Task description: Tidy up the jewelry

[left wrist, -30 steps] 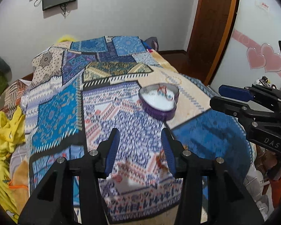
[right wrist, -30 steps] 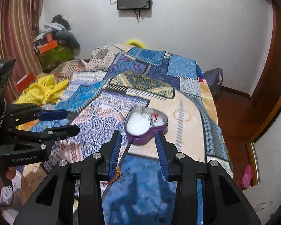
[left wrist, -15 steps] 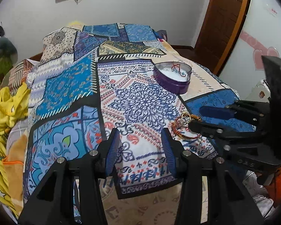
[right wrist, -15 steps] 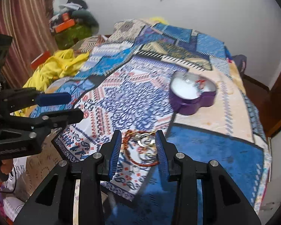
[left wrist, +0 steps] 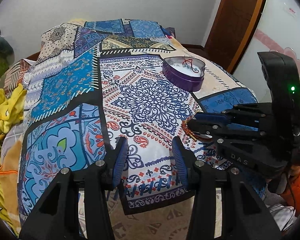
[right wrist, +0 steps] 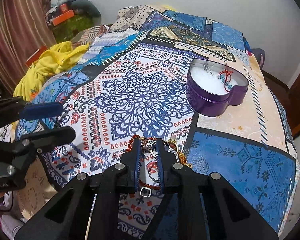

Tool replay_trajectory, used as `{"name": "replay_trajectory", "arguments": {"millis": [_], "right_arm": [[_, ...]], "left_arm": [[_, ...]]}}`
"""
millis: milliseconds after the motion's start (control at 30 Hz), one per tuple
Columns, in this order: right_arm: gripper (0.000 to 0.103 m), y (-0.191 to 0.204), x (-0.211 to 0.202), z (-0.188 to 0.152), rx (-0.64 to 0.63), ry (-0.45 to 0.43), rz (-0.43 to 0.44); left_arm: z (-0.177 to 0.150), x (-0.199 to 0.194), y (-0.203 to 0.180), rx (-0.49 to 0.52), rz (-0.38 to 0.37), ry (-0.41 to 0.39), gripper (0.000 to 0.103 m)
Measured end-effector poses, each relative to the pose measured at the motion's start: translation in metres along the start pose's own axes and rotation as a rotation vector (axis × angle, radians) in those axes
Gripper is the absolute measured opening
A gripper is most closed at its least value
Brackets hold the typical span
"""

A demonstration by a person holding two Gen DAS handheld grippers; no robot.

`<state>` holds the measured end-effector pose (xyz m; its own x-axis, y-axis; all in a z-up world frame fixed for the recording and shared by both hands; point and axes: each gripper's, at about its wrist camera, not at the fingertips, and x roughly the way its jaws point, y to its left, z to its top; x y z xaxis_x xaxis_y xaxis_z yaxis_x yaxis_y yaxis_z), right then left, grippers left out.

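R gripper (right wrist: 148, 146) has dropped down over the jewelry pile (right wrist: 166, 150) at the near edge of the bed (right wrist: 240, 160), and its jaws have just been closing. They now stand narrow, w/ a small ornate silver piece (right wrist: 148, 145) between the tips. It looks pinched, but pad contact isn't clear enough to be sure. The red beaded bracelet (right wrist: 150, 185) and a silver ring (right wrist: 152, 172) lie under and around the jaws, not gripped.

L gripper (left wrist: 149, 161) has come lower too. Its jaws sit about half open w/ nothing between them, over bare bedspread, just beside the pile.

Purple heart-shaped tin (right wrist: 216, 92) sits further up the bed, well apart from the pile, lid off, w/ a red-thread bracelet (right wrist: 227, 78) and a small silver item inside on white lining.

Meaning: pick looks under way; next prob. lift and carry to the tin. Risk: snagging the bracelet along.
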<state>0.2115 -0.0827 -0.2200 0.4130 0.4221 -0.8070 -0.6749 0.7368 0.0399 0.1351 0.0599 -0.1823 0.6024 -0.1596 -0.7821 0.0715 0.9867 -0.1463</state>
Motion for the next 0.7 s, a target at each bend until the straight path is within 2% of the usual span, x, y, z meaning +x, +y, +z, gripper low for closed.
{"name": "replay_trajectory", "arguments": {"millis": [333,567,700], "right_arm": [[0.011,0.0,-0.015,0.003,-0.005,-0.059,0.004],[0.011,-0.022,-0.053,0.01,0.052,-0.16,-0.005],[0.011,-0.039,-0.064,0.007,0.091,-0.186,-0.042]], "left_arm": [[0.004,0.002,-0.005,0.007,-0.004,0.002,0.045],[0.017,0.011,-0.015,0.023,-0.046,0.004,0.045],[0.027,0.029,-0.024,0.038,-0.059,0.041,0.045]]}}
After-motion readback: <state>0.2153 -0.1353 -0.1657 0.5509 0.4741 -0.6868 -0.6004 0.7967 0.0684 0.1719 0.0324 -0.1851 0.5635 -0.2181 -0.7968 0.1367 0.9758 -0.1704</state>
